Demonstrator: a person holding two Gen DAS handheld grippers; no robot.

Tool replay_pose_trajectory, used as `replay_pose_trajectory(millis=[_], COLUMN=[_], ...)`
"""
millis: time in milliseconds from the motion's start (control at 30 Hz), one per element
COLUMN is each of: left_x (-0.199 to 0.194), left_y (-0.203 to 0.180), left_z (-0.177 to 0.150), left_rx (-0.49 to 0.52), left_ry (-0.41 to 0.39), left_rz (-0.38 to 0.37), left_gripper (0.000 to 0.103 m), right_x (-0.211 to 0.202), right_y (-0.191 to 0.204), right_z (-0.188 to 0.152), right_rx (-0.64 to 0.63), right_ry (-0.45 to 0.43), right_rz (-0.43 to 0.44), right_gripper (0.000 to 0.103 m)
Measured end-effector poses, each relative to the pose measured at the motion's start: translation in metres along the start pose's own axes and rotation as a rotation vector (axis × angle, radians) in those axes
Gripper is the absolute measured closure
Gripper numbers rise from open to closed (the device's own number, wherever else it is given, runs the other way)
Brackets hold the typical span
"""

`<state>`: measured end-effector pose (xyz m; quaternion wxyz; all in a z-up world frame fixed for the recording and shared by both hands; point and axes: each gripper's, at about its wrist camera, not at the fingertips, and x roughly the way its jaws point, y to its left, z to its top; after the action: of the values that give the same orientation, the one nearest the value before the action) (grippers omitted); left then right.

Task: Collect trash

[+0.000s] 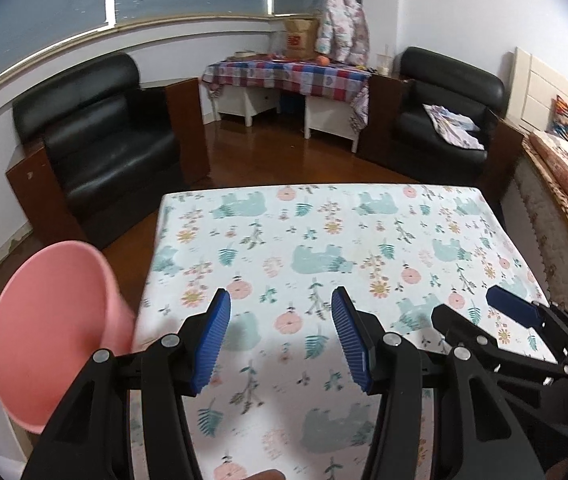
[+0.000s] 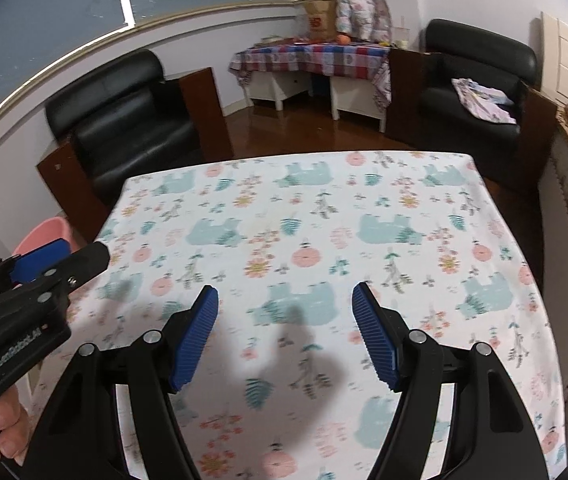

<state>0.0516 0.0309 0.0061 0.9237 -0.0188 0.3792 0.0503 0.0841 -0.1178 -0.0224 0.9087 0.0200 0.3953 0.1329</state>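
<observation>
Since no trash is seen on the tablecloth (image 1: 324,240) and the pink bin (image 1: 51,320) sits at lower left off the table edge, collection is judged done or nearly, with left gripper (image 1: 281,336) and right gripper (image 2: 286,332) both held apart, empty.

I see both wrist cameras close above the table's (image 1: 364,216) near edge, facing its far edge | left view sits leftward | they share tabletop, armchairs (image 2: 123,120), far desk (image 1: 284,72).
</observation>
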Motion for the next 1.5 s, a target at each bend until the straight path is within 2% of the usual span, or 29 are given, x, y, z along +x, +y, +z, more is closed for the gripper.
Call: replay_pose_trajectory(millis=[533,800,1000,1267,1500], left_x=[0.027,0.033,0.042,0.054,0.061], left_y=[-0.068,-0.104,-0.118,-0.127,-0.131], left_z=[-0.001,-0.013,-0.023,-0.033,-0.042], left_rx=[0.22,0.331,0.407,0.461,0.489], left_ry=[0.046,0.069,0.099,0.136,0.159], left_rz=[-0.151,-0.227,-0.266,-0.291,-0.295], left_gripper=[0.051,0.051,0.051,0.049,0.047], right_x=[0.015,0.016,0.023,0.035,0.039], right_y=[-0.067,-0.093,-0.104,-0.112,-0.108], right_z=[0.004,-0.002,-0.005,-0.007,-0.008], right_rx=[0.145,0.202,0.224,0.233,0.179], right_ry=[0.061,0.08,0.092,0.114,0.102], right_rz=[-0.147,-0.183,-0.204,-0.215,-0.248], right_gripper=[0.033,0.033,0.033,0.033,0.033])
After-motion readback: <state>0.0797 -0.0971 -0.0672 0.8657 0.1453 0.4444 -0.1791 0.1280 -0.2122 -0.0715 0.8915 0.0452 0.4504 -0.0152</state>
